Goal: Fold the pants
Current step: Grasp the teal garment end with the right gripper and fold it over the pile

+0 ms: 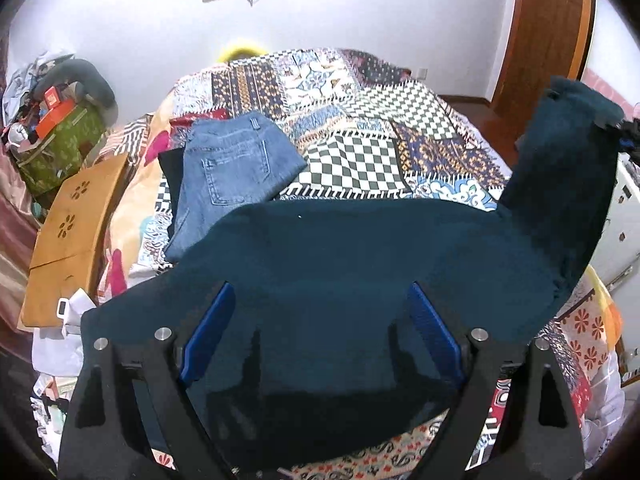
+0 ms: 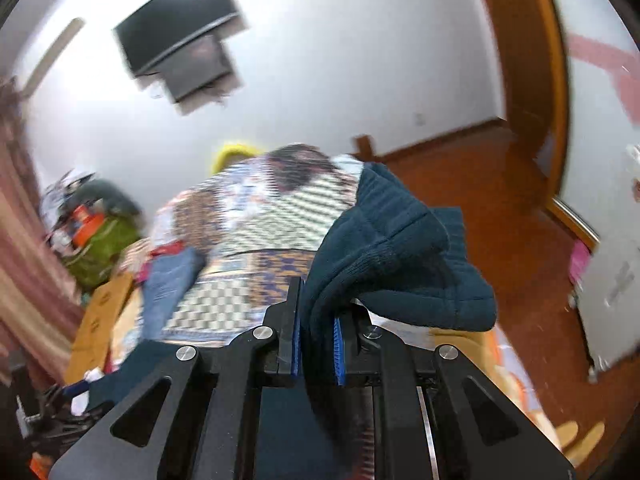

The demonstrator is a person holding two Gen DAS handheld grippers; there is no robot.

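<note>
Dark teal pants (image 1: 340, 264) lie across the near part of the patchwork bedspread (image 1: 360, 152). One end rises at the right, held up in the air (image 1: 568, 152). My left gripper (image 1: 320, 312) is open, its blue pads (image 1: 208, 332) apart just above the teal cloth, holding nothing. My right gripper (image 2: 318, 320) is shut on the ribbed end of the teal pants (image 2: 384, 248), lifted above the bed; the cloth drapes over its right finger. The right wrist view is motion-blurred.
Folded blue jeans (image 1: 232, 172) lie on the bed's left, partly over a dark garment. A wooden board (image 1: 72, 236) leans at the left edge. Cluttered bags (image 1: 60, 128) stand far left. A wooden door (image 1: 548, 32) and red-brown floor (image 2: 500, 216) are to the right.
</note>
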